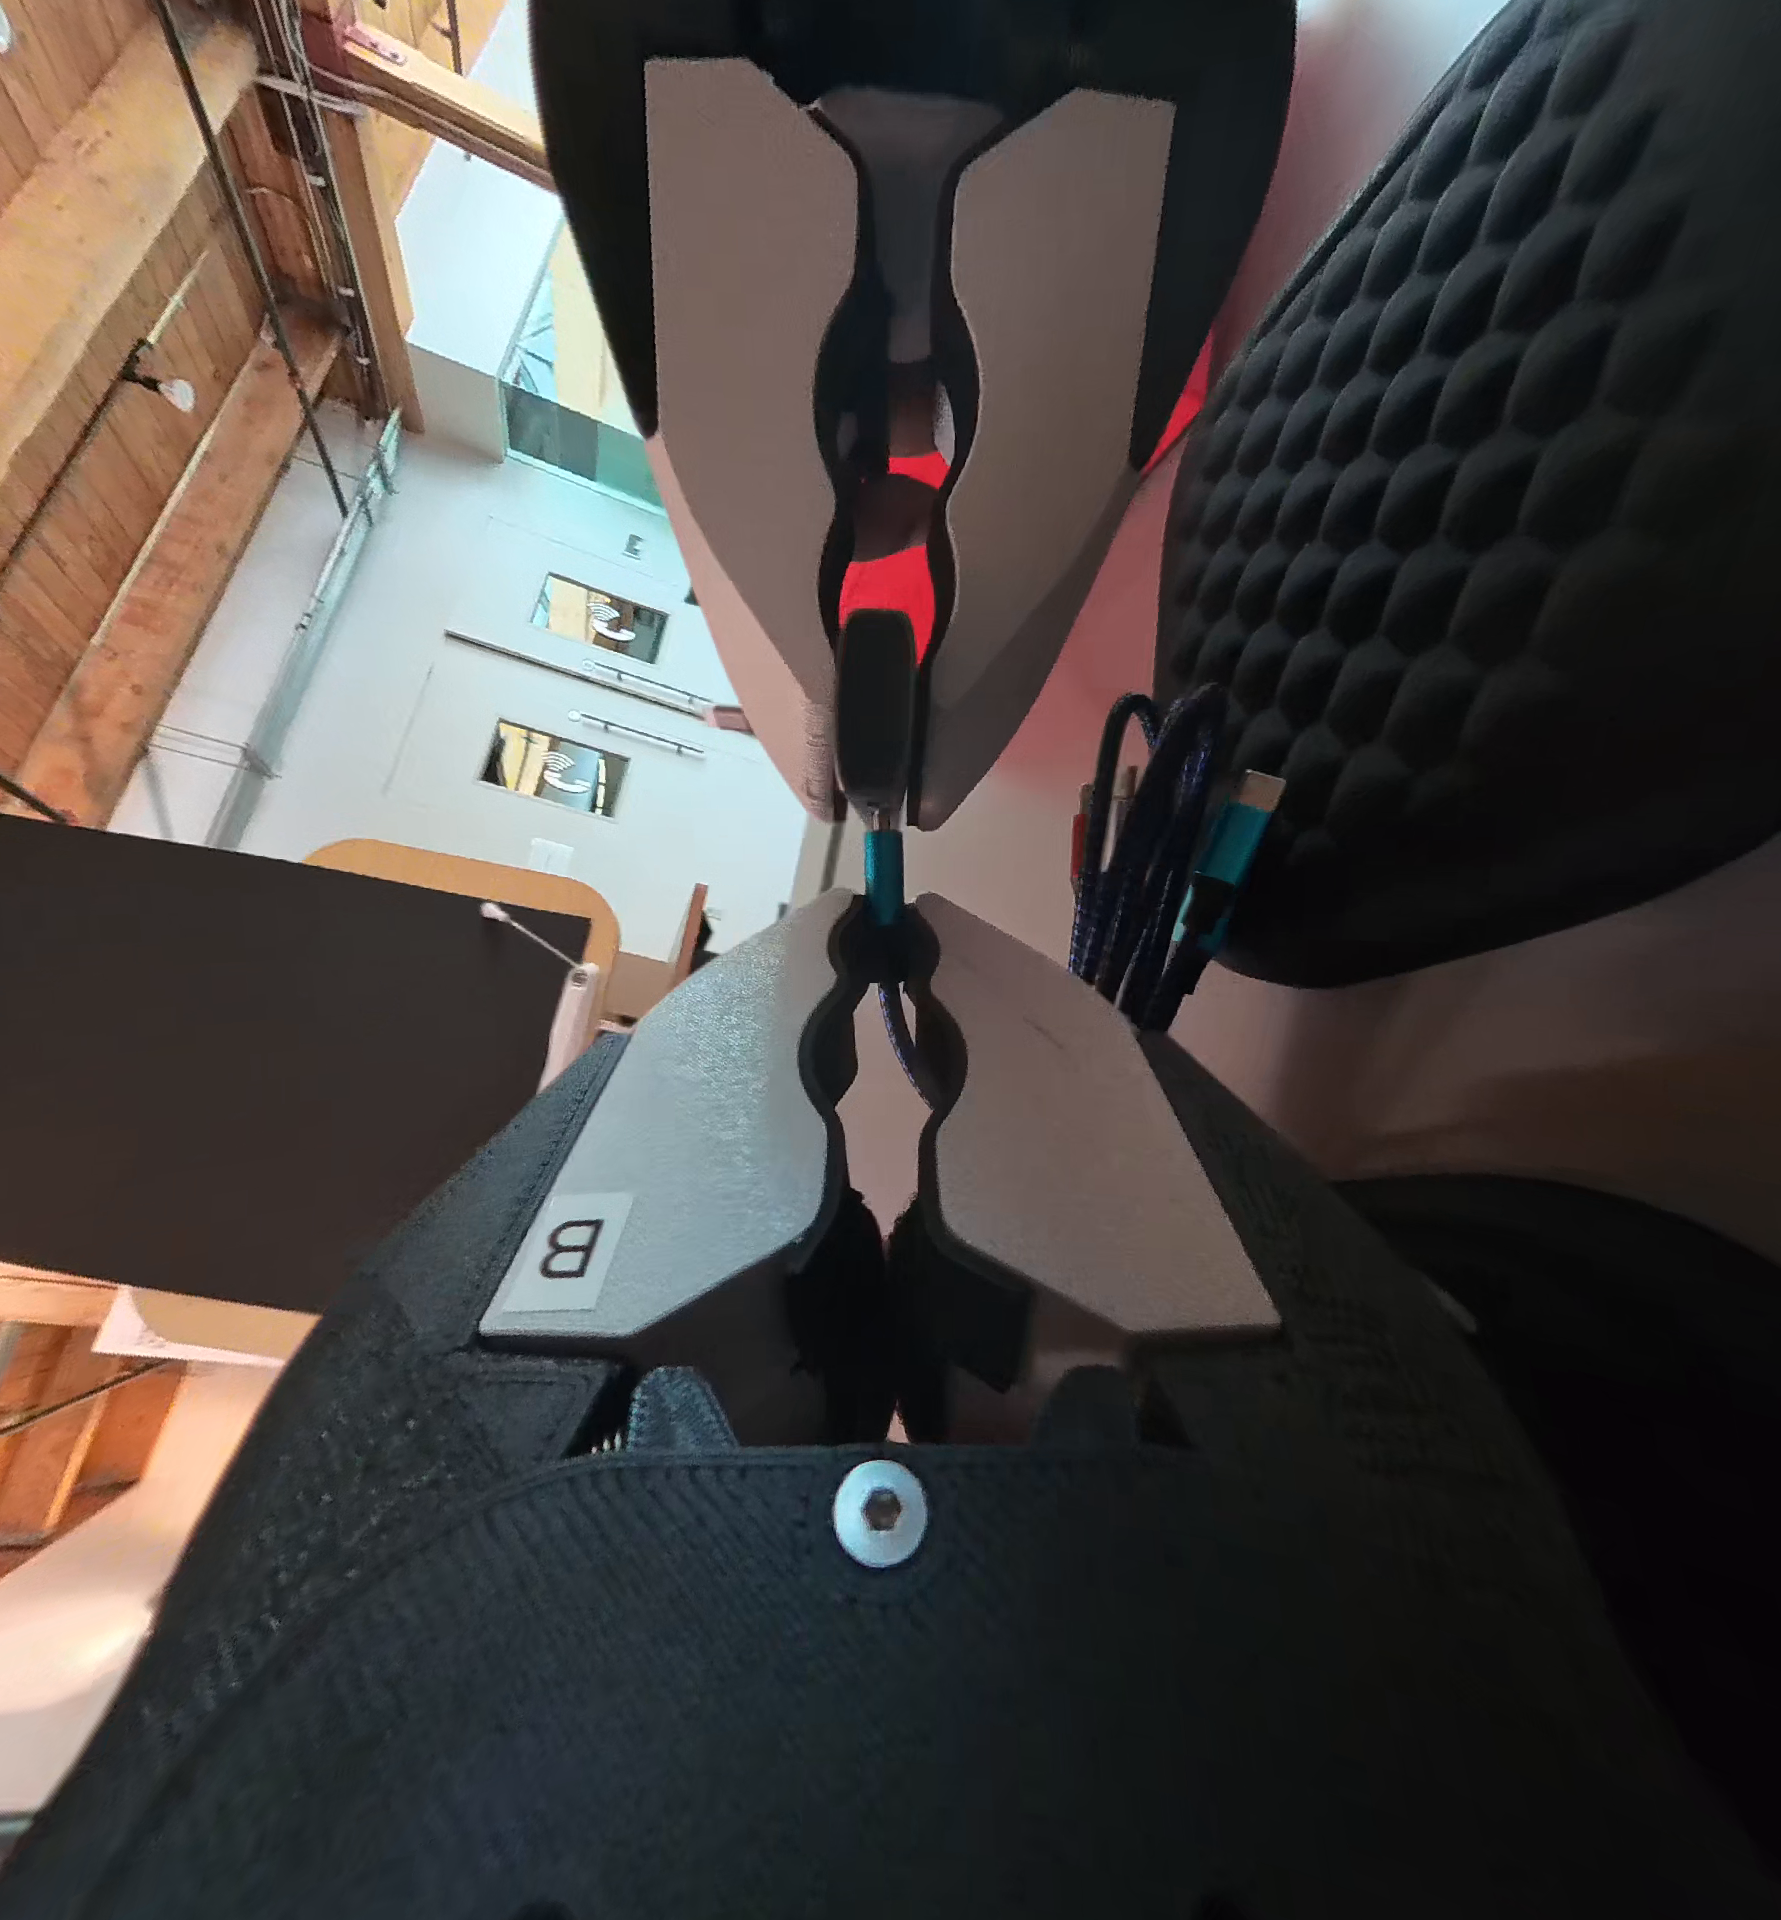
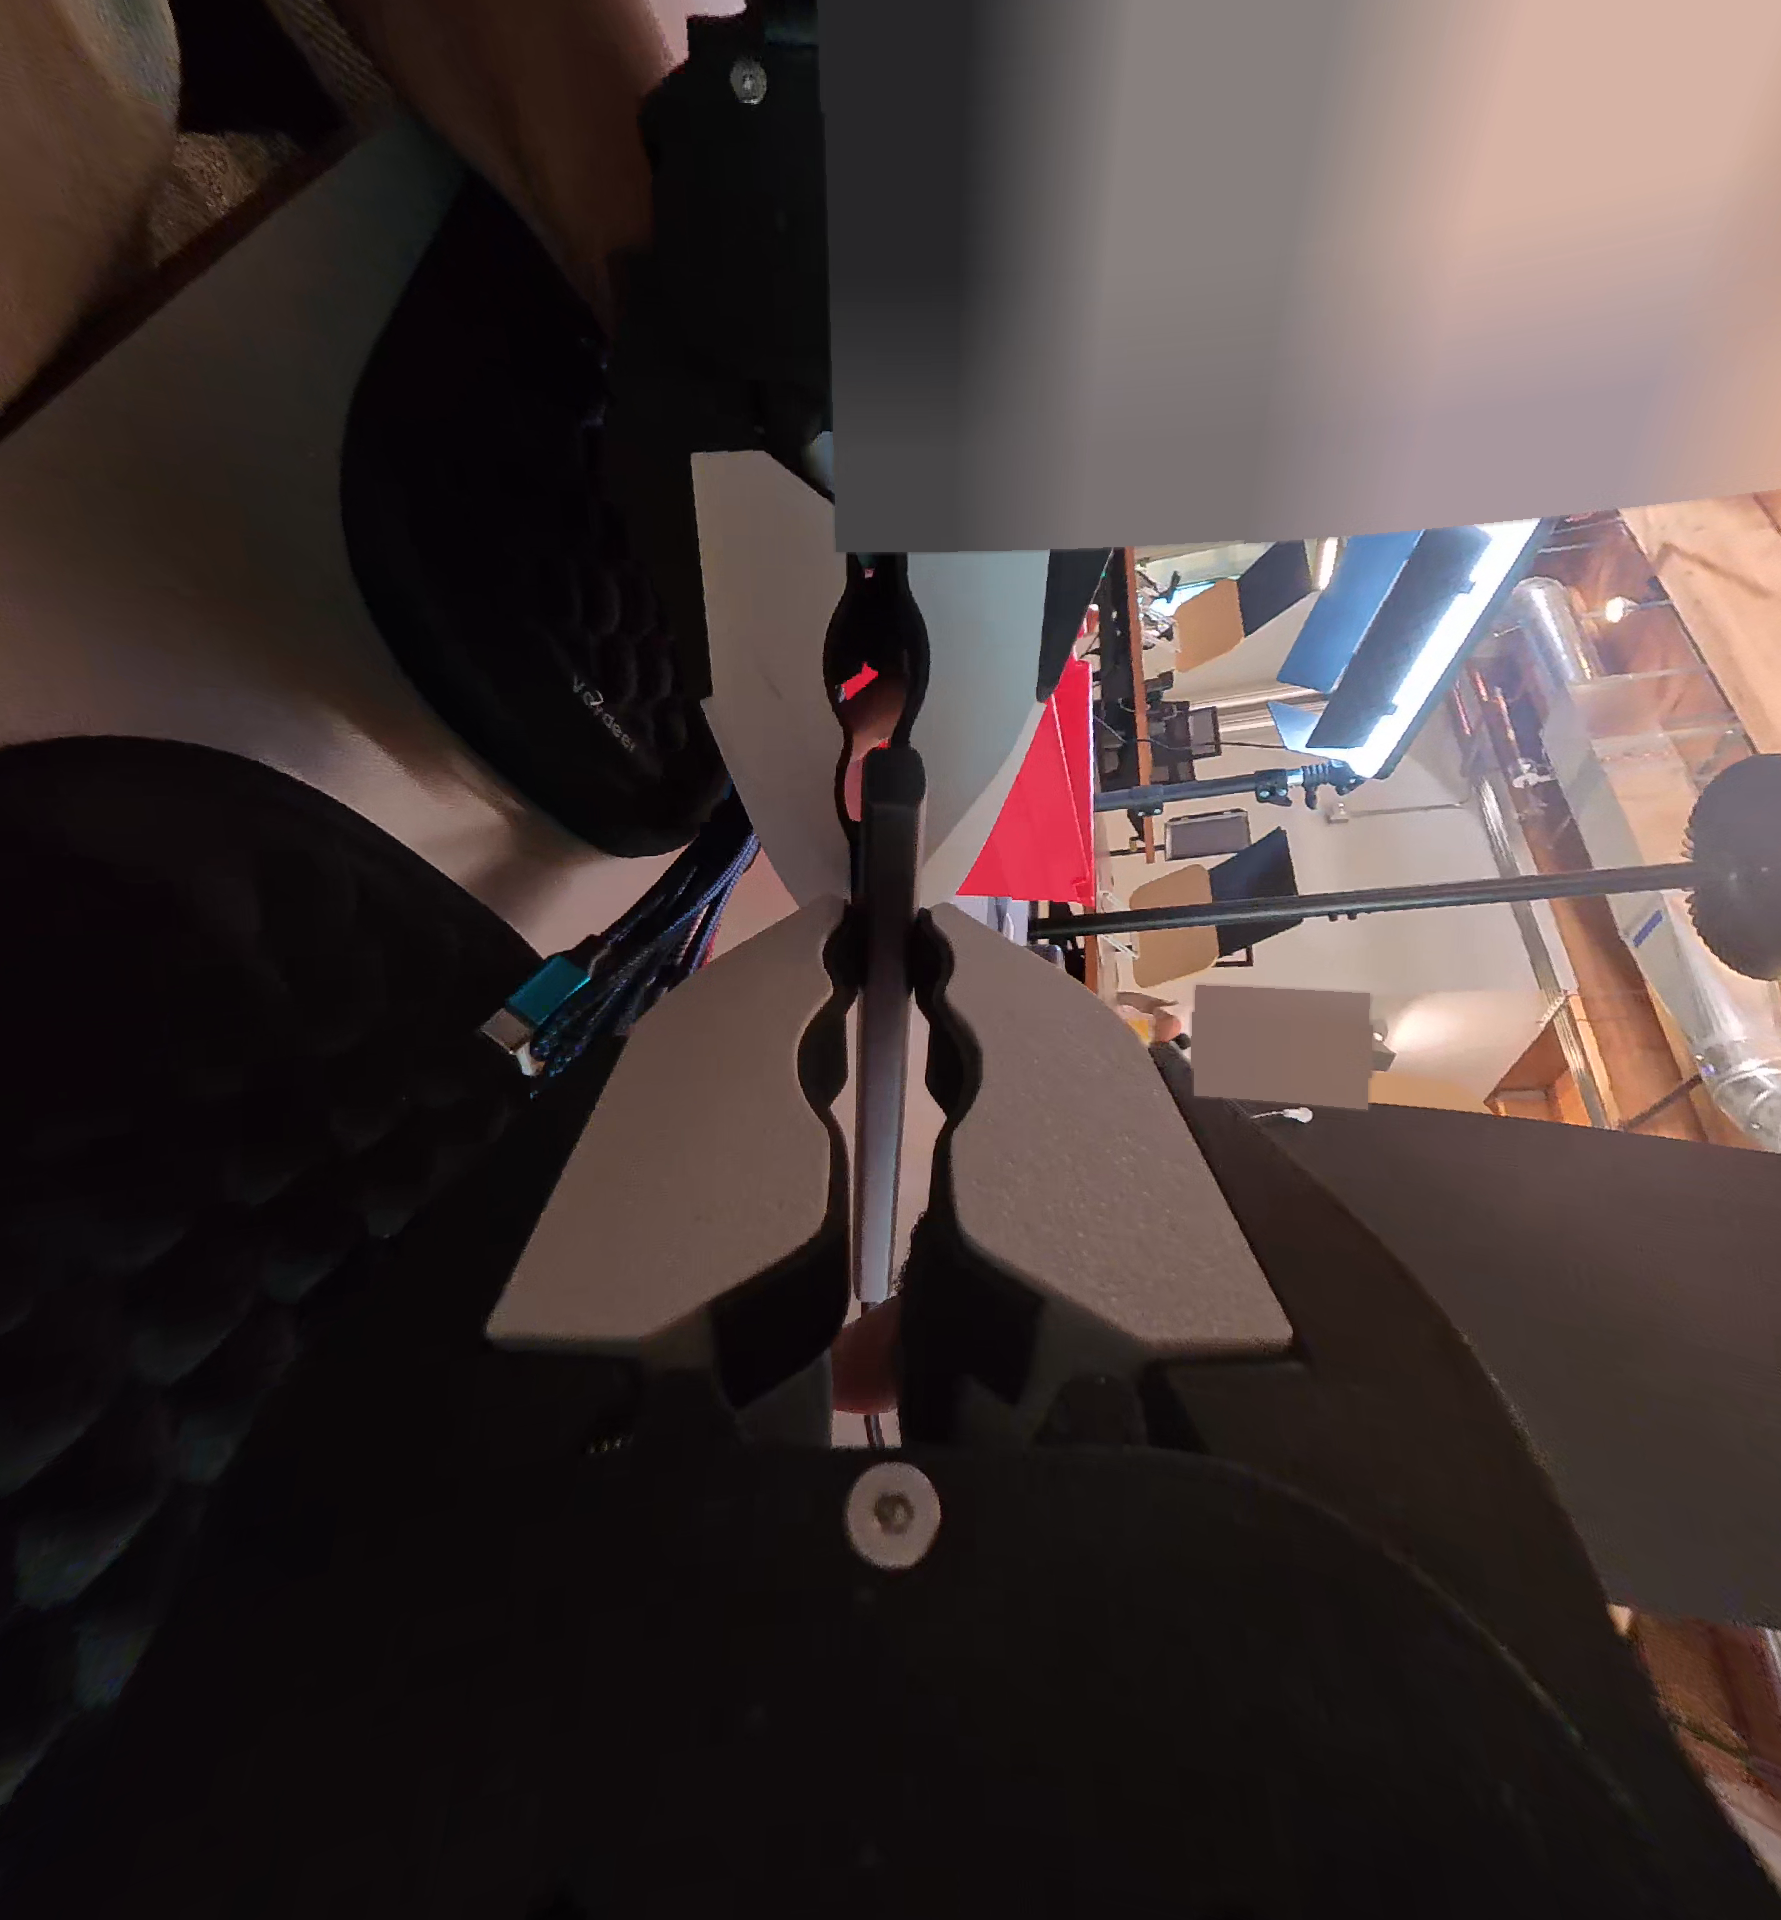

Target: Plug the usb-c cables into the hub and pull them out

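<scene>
In the left wrist view my left gripper (image 1: 884, 909) is shut on the teal USB-C plug (image 1: 882, 871) of a dark braided cable (image 1: 896, 1029). Facing it from the top, my right gripper (image 1: 873, 821) is shut on a slim black hub (image 1: 873, 707). The plug's metal tip meets the hub's end; how deep it sits I cannot tell. In the right wrist view my right gripper (image 2: 881, 920) clamps the hub (image 2: 884, 1091) edge-on. The left gripper (image 2: 881, 883) comes tip to tip with it from above. The plug is hidden there.
A bundle of spare braided cables with a teal plug (image 1: 1229, 862) lies on the white table (image 1: 1488, 1091), also in the right wrist view (image 2: 543, 997). Black quilted pads (image 1: 1540, 520) (image 2: 512, 540) flank it. A red bin (image 2: 1042, 810) and a black board (image 1: 190, 1039) stand behind. Left and right tips are no more than a few centimetres apart.
</scene>
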